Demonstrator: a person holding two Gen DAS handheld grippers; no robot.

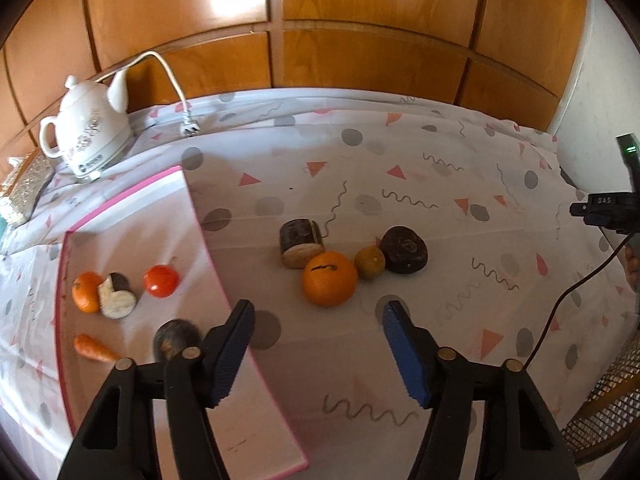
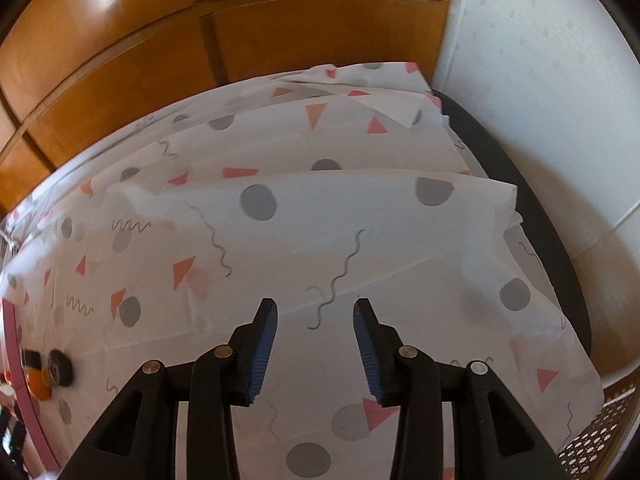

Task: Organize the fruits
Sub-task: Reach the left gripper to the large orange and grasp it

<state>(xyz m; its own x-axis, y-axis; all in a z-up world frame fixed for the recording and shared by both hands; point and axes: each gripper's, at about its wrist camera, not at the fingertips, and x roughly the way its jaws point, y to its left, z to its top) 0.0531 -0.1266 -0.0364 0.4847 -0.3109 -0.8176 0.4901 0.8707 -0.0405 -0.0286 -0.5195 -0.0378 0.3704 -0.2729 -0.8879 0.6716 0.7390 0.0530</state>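
1. Nearest to me, my left gripper (image 1: 318, 354) hangs with its jaws spread and nothing between them, above the patterned tablecloth (image 1: 440, 184) and the right edge of the pink-rimmed tray (image 1: 240, 400).
2. My right gripper (image 2: 315, 350) has a narrower gap, also empty, over bare cloth.
3. On the tray I see a dark round fruit (image 1: 176, 338) just beside the left finger, a carrot (image 1: 96, 348), then a small orange (image 1: 85, 291) touching a cut piece (image 1: 117, 295), and a tomato (image 1: 161, 280).
4. Just beyond the left fingertips on the cloth sits a big orange (image 1: 329, 278), touching a greenish fruit (image 1: 369, 262), with a log-like piece (image 1: 301, 243) and a dark brown round (image 1: 404, 249) behind.
5. Farthest, a white kettle (image 1: 90, 128) stands before the wood panelling (image 1: 360, 20).
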